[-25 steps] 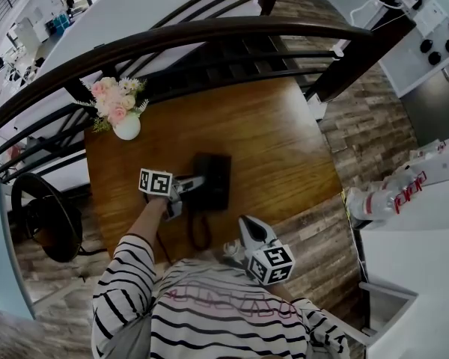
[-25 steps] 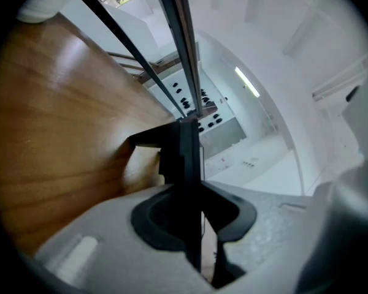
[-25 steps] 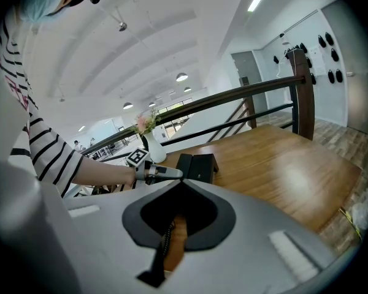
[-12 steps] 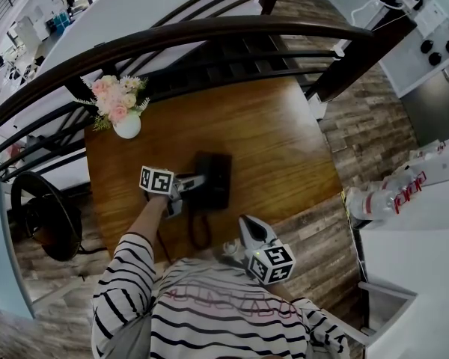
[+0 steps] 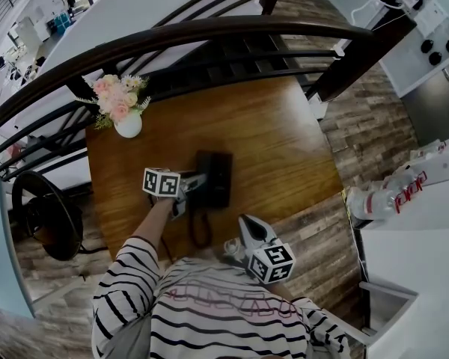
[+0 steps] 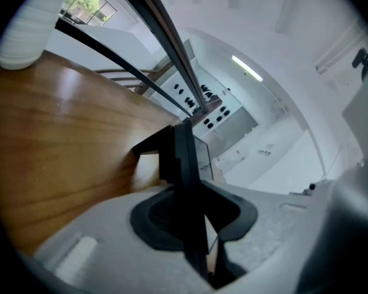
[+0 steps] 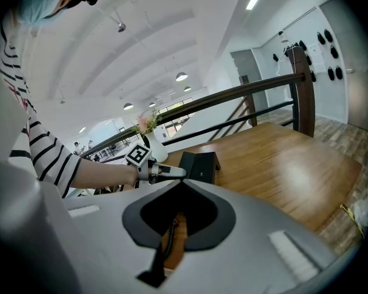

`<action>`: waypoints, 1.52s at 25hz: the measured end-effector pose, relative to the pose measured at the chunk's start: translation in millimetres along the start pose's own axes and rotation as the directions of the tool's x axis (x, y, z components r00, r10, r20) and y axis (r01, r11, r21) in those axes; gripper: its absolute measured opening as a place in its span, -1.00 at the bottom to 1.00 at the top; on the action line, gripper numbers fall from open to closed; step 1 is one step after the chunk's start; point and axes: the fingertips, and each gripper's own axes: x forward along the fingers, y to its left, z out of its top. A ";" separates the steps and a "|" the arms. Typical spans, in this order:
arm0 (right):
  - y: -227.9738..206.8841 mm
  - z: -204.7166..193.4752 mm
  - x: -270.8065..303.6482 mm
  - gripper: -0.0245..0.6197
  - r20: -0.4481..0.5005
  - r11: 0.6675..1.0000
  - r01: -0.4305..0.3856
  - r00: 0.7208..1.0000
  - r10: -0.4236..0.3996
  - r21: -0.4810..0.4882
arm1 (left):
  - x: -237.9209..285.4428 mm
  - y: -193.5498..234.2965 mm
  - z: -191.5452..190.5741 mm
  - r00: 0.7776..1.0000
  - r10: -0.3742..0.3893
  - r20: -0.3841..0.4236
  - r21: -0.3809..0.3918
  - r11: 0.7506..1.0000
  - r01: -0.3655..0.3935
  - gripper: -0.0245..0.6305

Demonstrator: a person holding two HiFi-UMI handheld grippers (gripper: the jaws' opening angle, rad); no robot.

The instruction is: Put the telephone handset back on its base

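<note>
Left hand-held gripper (image 5: 197, 181) is right at the phone and its jaws have just been opening. The black handset (image 6: 184, 164) stands between them as a thin dark slab, but a sliver of light shows down one side, so I read that as a loosened grip, not a clamp. Out from there, the handset lies along the left side of the base (image 5: 221, 179). From the right gripper view the two look flush together, so it appears seated, though I can't see the cradle contact itself. The coiled cord (image 5: 199, 229) loops down from the phone toward the near edge of the wooden counter (image 5: 269, 140). The right hand-held gripper (image 5: 245, 224) hangs back near the person's body, well apart from the phone, jaw tips closed together on nothing, with only cord and wood visible past them. A vase of flowers (image 5: 126, 122) sits off at the far left corner, out of the way. So we're at the let-go, the last beat of the job by my read. What it calls for next is spreading the jaws clear of both faces of the handset, then backing straight out along the counter so a pad doesn't drag the handset off its seat or catch the cord.
</note>
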 end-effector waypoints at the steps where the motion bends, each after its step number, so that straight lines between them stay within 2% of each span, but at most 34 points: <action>1: 0.9 -1.1 -0.4 -0.92 0.000 1.000 -0.001 1.000 0.001 0.000 | -0.4 -0.2 -0.6 1.000 0.009 0.003 0.005 1.000 -0.009 -0.65; 20: 0.1 -4.2 -12.4 -0.92 0.005 1.000 -0.016 1.000 0.016 0.006 | 3.3 -4.2 -5.0 0.993 0.115 -0.003 0.120 0.986 -0.114 -0.60; 25: 0.2 -4.6 -12.6 -0.92 0.005 1.000 -0.021 1.000 0.021 0.008 | 0.8 -0.8 -5.1 0.989 0.150 0.003 0.148 0.978 -0.149 -0.45; 34: 2.7 -5.2 -13.3 -0.92 0.004 1.000 -0.027 1.000 0.027 0.013 | -7.1 1.4 -2.9 0.985 0.171 0.020 0.159 0.972 -0.172 -0.45; 38: 0.9 -5.6 -13.9 -0.92 0.007 1.000 -0.026 1.000 0.026 0.015 | -9.6 -1.3 -4.8 0.985 0.171 0.028 0.167 0.971 -0.173 -0.51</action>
